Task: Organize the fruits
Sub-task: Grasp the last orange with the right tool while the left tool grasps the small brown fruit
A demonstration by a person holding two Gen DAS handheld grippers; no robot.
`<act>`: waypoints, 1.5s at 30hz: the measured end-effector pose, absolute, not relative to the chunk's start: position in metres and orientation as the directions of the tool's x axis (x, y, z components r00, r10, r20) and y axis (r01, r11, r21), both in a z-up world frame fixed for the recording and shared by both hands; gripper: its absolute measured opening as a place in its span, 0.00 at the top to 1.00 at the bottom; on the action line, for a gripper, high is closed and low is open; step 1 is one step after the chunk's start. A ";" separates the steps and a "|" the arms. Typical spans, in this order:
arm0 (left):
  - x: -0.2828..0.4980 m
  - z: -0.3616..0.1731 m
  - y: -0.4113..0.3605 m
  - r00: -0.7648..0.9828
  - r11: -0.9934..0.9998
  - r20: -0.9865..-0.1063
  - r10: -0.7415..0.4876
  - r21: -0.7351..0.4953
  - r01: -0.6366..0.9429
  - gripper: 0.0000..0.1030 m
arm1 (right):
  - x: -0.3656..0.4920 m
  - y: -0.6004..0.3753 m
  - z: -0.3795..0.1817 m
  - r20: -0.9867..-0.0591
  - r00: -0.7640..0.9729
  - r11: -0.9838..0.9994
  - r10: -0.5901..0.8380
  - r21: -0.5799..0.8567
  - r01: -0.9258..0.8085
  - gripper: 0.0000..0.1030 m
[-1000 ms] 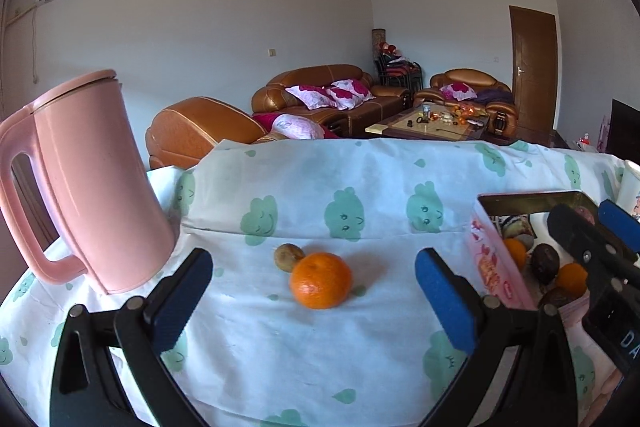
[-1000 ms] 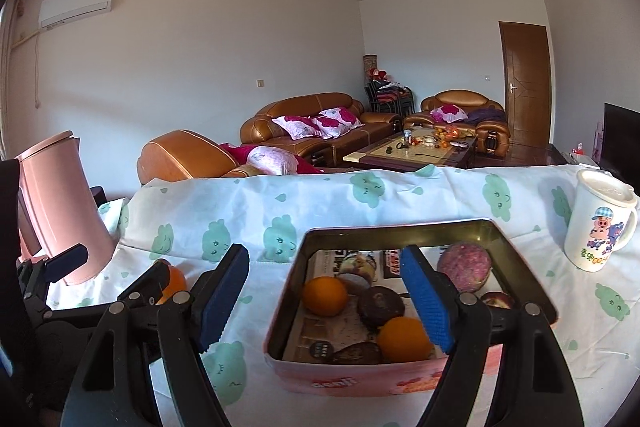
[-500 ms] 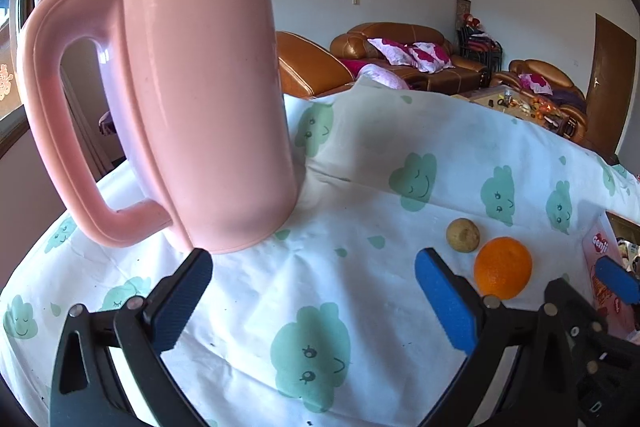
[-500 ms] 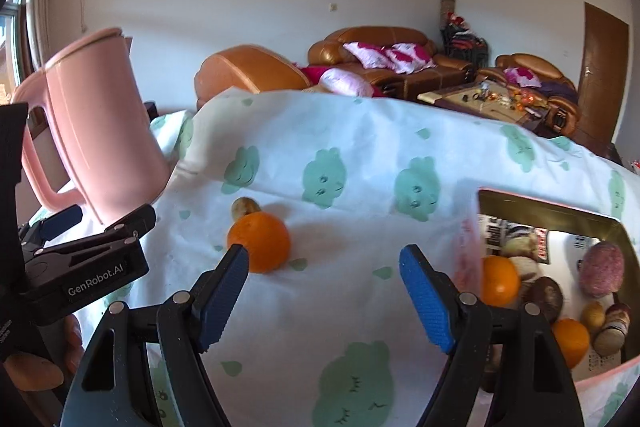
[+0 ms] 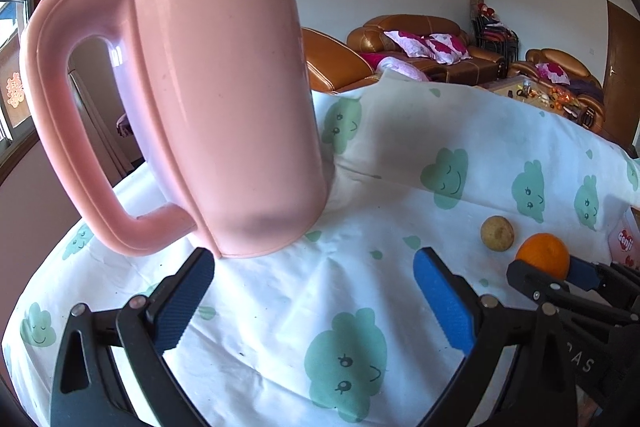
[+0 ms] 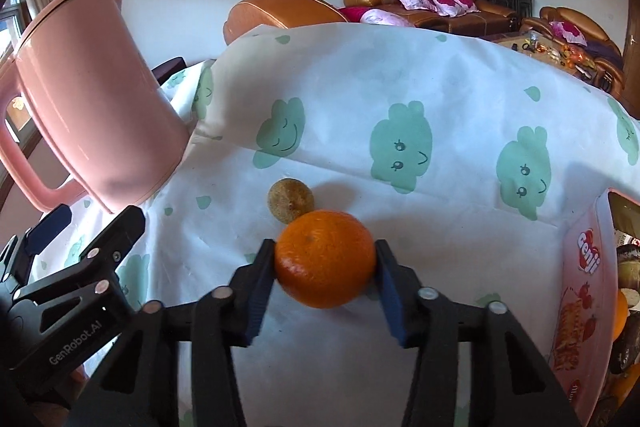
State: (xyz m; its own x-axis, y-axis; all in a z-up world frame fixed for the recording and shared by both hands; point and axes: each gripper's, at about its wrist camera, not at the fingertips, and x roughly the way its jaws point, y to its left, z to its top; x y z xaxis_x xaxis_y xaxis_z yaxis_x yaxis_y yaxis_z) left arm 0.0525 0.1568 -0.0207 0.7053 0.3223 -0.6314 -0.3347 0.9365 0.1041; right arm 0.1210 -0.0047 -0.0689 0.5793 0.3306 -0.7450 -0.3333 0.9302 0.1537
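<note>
An orange [image 6: 324,259] lies on the cloud-print cloth, and my right gripper [image 6: 324,251] is closing on it, both blue pads touching its sides. A small brown round fruit [image 6: 291,201] rests just behind the orange, touching it. In the left wrist view the same orange [image 5: 544,253] and brown fruit [image 5: 497,233] sit at the right, with the right gripper [image 5: 550,273] around the orange. My left gripper [image 5: 312,263] stands open over bare cloth, nothing between its fingers. The fruit tin [image 6: 580,291] at the right edge holds several fruits.
A tall pink jug [image 5: 224,99] with a handle stands right before the left gripper, at the table's left end. The cloth [image 6: 400,99] rises in a fold behind the fruit. Sofas and a coffee table fill the room beyond.
My right gripper swung left from the tin to the orange and closed on it. The left gripper swung left toward the pink jug, then held still.
</note>
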 end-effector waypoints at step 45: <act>0.103 -0.030 0.100 0.729 0.985 -0.683 -0.035 -0.146 -0.090 0.70 | 0.070 -0.055 -0.026 -0.449 0.889 0.996 0.087 0.044 -0.076 0.52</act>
